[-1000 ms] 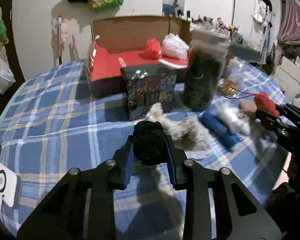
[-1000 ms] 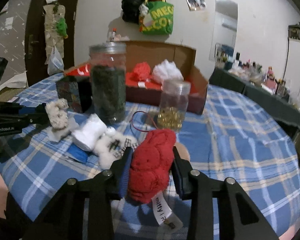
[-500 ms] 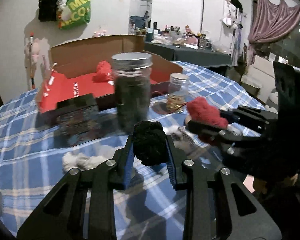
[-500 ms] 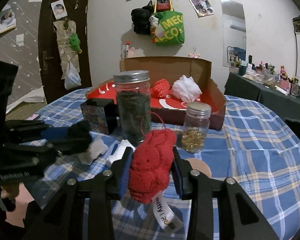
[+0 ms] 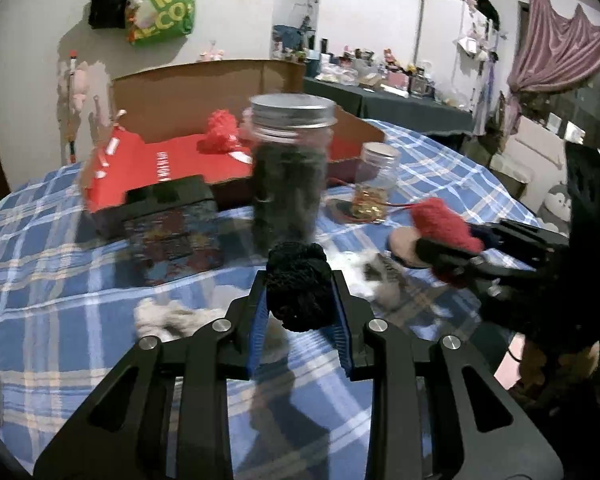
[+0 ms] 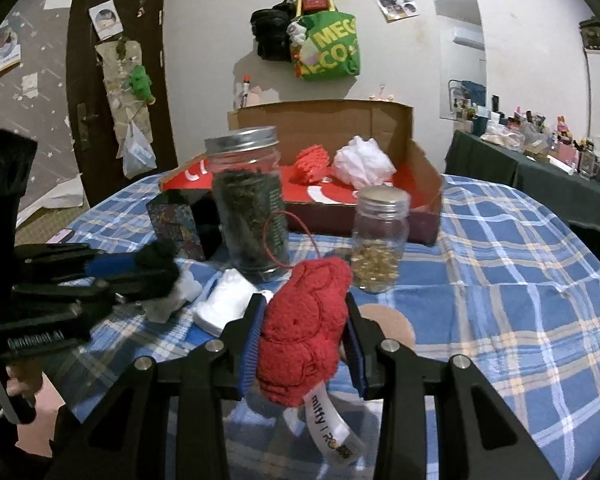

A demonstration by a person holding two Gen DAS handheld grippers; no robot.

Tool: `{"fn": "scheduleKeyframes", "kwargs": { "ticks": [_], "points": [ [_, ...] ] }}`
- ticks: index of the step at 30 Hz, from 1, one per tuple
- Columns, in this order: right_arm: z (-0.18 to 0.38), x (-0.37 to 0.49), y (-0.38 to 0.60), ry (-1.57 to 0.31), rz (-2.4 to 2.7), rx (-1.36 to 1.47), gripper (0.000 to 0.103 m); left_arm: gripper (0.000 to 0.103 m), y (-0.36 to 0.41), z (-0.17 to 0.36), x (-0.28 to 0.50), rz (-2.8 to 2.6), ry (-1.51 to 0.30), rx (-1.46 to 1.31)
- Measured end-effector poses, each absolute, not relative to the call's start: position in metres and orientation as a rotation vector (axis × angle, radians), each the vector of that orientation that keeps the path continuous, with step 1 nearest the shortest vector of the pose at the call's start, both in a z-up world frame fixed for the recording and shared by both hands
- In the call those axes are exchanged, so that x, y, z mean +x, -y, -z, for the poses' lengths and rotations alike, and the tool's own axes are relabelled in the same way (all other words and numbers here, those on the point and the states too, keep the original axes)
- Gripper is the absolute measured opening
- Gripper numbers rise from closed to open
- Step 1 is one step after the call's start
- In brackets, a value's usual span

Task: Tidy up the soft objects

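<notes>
The left tongs (image 5: 300,300) are clamped on a black knitted ball of yarn-like fabric (image 5: 298,284); the right tongs (image 6: 302,332) are clamped on a red crocheted soft toy with a white label (image 6: 304,332), both lifted off the blue checked worktop (image 6: 500,300). Ahead of both tongs stands the open cardboard box with a red lining (image 6: 420,184), already holding a red woolly ball (image 6: 311,164) and a white fluffy ball (image 6: 362,164); directly between stand a tall glass jar of dark leaves (image 6: 252,208) and a small clear jar of golden beads (image 6: 378,240). The likely trouble is a low carry knocking a jar over; the toy's trailing red string (image 6: 284,236) could also snag the tall one.

place: home bedroom | signs: plaid bedspread (image 6: 500,280); tote bag (image 6: 328,50) on wall; pink curtain (image 5: 556,48)
</notes>
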State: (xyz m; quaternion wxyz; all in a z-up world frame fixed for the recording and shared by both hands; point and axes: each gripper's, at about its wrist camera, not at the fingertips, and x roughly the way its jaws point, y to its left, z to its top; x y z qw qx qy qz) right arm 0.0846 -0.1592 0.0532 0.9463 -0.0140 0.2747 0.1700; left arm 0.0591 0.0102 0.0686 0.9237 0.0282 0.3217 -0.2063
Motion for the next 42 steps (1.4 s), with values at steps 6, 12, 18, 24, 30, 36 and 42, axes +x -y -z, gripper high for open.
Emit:
{"fn": "scheduleKeyframes", "kwargs": {
  "ticks": [6, 12, 18, 24, 30, 36, 42],
  "points": [
    [-0.058, 0.079, 0.188, -0.552, -0.289, 0.013, 0.039, 0.027, -0.043, -0.075, 0.062, 0.343, -0.665, 0.026],
    [-0.060, 0.082, 0.213, -0.554, -0.220, 0.039, 0.039, 0.027, -0.073, -0.071, 0.076, 0.264, -0.700, 0.003],
    [-0.064, 0.092, 0.236, -0.545, -0.174, 0.098, 0.039, 0.027, -0.096, -0.066, 0.095, 0.206, -0.736, -0.011],
    [-0.071, 0.106, 0.251, -0.535, -0.135, 0.124, 0.039, 0.027, -0.109, -0.059, 0.116, 0.180, -0.777, -0.009],
    [-0.080, 0.124, 0.265, -0.521, -0.106, 0.145, 0.039, 0.027, -0.113, -0.063, 0.131, 0.186, -0.779, -0.008],
    [-0.084, 0.148, 0.262, -0.520, -0.124, 0.133, 0.039, 0.027, -0.111, -0.062, 0.148, 0.198, -0.794, 0.017],
    [-0.083, 0.172, 0.256, -0.543, -0.158, 0.126, 0.039, 0.027, -0.113, -0.063, 0.157, 0.197, -0.802, 0.032]
  ]
}}
